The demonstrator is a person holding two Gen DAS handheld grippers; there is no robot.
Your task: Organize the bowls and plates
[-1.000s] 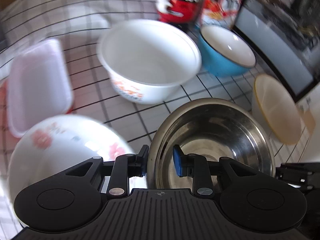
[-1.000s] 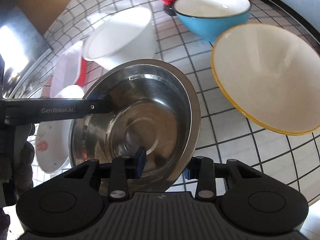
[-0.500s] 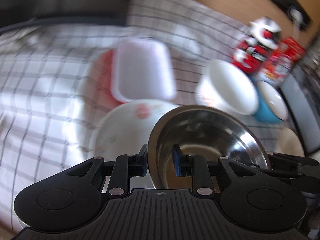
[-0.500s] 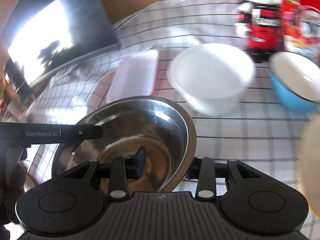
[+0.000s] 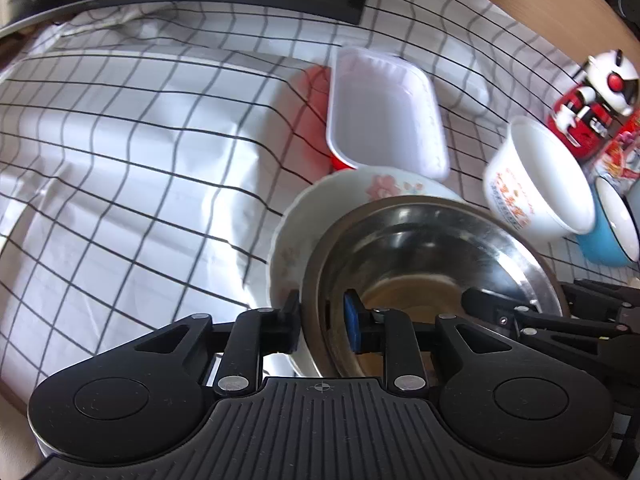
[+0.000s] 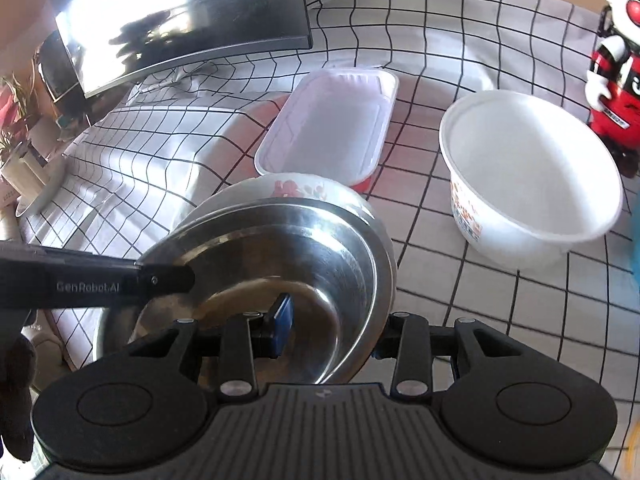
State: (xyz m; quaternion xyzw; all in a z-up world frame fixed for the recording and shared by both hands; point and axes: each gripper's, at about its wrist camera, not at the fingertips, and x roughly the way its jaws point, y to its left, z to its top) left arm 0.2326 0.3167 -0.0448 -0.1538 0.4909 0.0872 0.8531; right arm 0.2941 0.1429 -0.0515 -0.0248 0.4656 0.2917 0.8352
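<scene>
Two grippers hold one steel bowl (image 5: 432, 248) above flowered plate (image 5: 384, 188): right gripper (image 6: 332, 328) fingers clamped on rim, left gripper (image 5: 320, 320) fingers closing across opposite rim.

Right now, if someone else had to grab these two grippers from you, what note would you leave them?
Left gripper: jaws closing across the steel bowl rim, one finger inside, one outside.
Right gripper: clamped on the opposite rim of the same bowl.
The steel bowl sits over the floral dish; whether it rests in it is unclear.
Nearby on the checked cloth: plastic tray, white tub, blue bowl.
Done: steel bowl brought over the floral dish.
Left: set it down, let go, then sort the remaining bowls.
</scene>
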